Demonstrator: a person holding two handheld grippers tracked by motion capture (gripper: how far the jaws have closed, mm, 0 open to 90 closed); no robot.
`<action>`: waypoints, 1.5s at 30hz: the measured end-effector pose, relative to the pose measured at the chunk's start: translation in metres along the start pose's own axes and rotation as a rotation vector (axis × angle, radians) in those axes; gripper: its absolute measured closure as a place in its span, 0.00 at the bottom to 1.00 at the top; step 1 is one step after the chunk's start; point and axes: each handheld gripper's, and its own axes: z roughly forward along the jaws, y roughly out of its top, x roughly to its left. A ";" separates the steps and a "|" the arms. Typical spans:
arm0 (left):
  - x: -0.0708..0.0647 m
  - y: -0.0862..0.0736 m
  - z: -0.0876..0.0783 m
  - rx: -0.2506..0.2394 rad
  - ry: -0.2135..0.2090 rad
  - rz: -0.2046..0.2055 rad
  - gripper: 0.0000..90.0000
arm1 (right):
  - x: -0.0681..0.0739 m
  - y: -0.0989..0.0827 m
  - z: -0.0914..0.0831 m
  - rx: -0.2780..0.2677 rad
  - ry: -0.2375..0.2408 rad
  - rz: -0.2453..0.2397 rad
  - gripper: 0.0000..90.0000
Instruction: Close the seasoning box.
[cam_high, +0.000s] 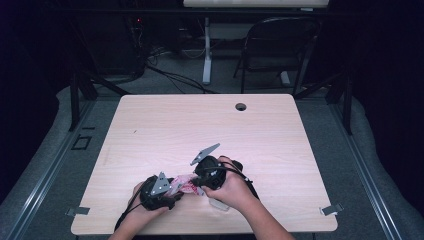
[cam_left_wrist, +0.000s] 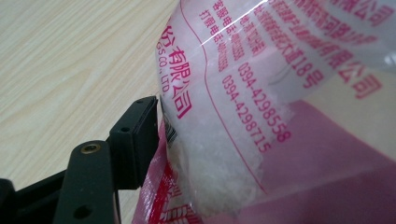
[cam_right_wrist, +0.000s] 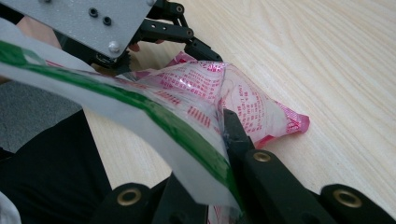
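- High view: a person's two hands come in from the bottom edge over a light wooden table (cam_high: 150, 130), each with a black gripper. The left gripper (cam_high: 176, 191) and the right gripper (cam_high: 199, 186) meet near the table's front edge, tips turned toward each other, with a pink-and-white plastic packet (cam_high: 186, 184) between them. The packet lies low over the wood; whether it rests on it is hard to tell. A round cable hole (cam_high: 241, 106) sits near the far edge, and a dark folding chair (cam_high: 280, 45) stands on the floor beyond the table.
- Left gripper view: the packet (cam_left_wrist: 280, 116) is very close to the lens, clear film printed with red characters and digits, white grains inside, pink below. One black jaw rises at the lower left, its inner face right at the packet's edge; the other jaw is hidden behind the film. The jaws stand apart around the packet, and I see no pad pressing on it.
- Right gripper view: the right gripper (cam_right_wrist: 224, 140) is clamped on the film of the packet (cam_right_wrist: 252, 107), which is pinched between the two black jaws at the bottom. A white strip with a green band (cam_right_wrist: 140, 112) crosses in front of the jaws. Farther off, the left gripper (cam_right_wrist: 205, 52) with its grey plate reaches the packet's far end, its jaws spread. The packet's pink sealed corner touches the table (cam_right_wrist: 327, 56).
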 end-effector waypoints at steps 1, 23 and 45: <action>0.001 0.000 0.001 -0.003 -0.012 -0.003 0.41 | 0.000 0.000 0.000 0.002 0.000 -0.001 1.00; -0.005 -0.002 0.000 -0.031 0.036 0.014 0.70 | -0.003 0.000 -0.004 -0.007 -0.001 0.020 1.00; -0.012 0.015 -0.014 -0.025 0.203 0.039 0.73 | -0.008 -0.007 -0.022 -0.060 0.012 0.044 0.74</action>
